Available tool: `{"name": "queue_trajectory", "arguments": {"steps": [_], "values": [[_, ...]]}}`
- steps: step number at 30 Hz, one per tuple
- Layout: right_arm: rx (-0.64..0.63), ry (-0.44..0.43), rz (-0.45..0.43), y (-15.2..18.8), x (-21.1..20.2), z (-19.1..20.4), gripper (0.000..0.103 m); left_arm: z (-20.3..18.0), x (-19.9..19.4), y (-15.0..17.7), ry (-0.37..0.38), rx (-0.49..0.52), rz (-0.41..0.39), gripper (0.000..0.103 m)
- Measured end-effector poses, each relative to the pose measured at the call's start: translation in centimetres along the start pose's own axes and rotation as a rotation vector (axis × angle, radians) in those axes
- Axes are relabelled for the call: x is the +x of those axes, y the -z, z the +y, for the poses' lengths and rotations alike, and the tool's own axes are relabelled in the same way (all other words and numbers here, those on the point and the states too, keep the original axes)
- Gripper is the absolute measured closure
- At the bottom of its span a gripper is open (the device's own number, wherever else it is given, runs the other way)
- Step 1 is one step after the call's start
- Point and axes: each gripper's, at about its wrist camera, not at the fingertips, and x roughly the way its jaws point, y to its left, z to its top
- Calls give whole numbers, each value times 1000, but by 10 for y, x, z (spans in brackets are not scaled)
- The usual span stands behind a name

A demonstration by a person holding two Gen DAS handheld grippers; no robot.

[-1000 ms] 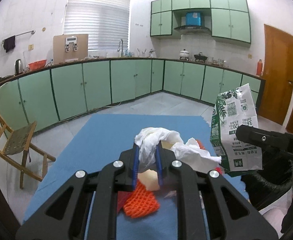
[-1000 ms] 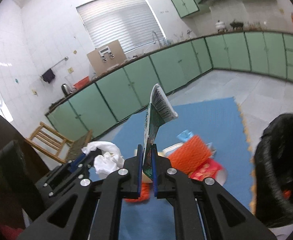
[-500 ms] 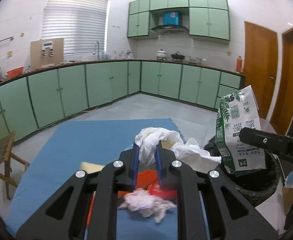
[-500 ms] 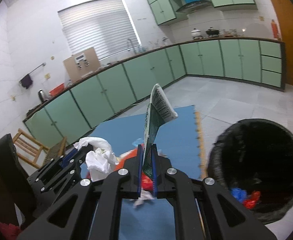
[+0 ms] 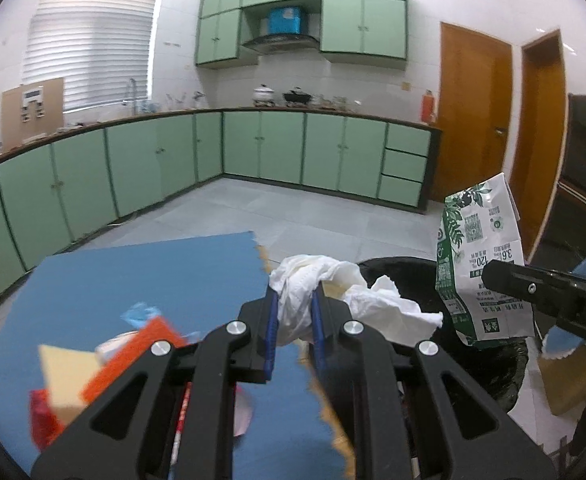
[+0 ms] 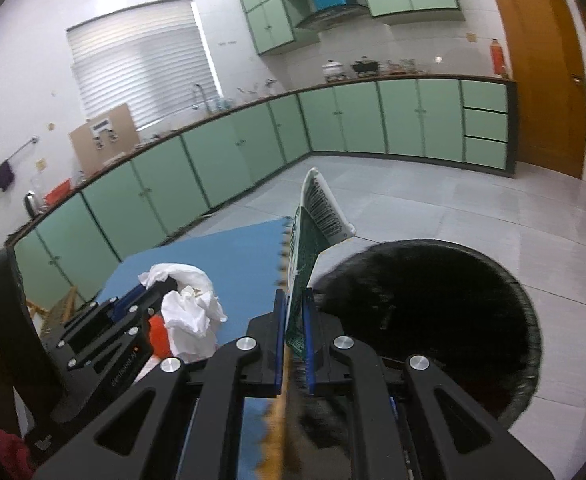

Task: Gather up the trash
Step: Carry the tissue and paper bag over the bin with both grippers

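Observation:
My left gripper [image 5: 295, 300] is shut on a crumpled white tissue [image 5: 333, 300], which hangs over the near rim of a black-lined trash bin [image 5: 505, 364]. The tissue [image 6: 191, 304] and left gripper [image 6: 149, 294] also show at the left of the right wrist view. My right gripper [image 6: 295, 306] is shut on a flattened green and white carton [image 6: 313, 232], held upright at the left rim of the bin [image 6: 433, 320]. The same carton [image 5: 477, 264] appears above the bin in the left wrist view.
A blue foam mat [image 5: 141, 280] covers the floor, with orange, red and pale scraps [image 5: 93, 368] lying on it at lower left. Green cabinets [image 5: 261, 148] run along the far walls. Wooden doors [image 5: 473, 120] stand at right. Grey tile floor [image 6: 473, 216] lies beyond the bin.
Both grippers have swung right, away from the mat's litter pile, each still shut on its item. The bin now lies directly ahead of the right gripper and under the carton.

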Motion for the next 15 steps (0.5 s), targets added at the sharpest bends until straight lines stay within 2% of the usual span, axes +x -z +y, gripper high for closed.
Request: {"name": "queue_trajectory", "arguments": {"steps": [8,15], "values": [[49,94,37,4,16,-69,95,-58,65,6,75,47,63,90],[91,146,88,15,40,-114,95,-91,109,16,95,73,118,89]]}}
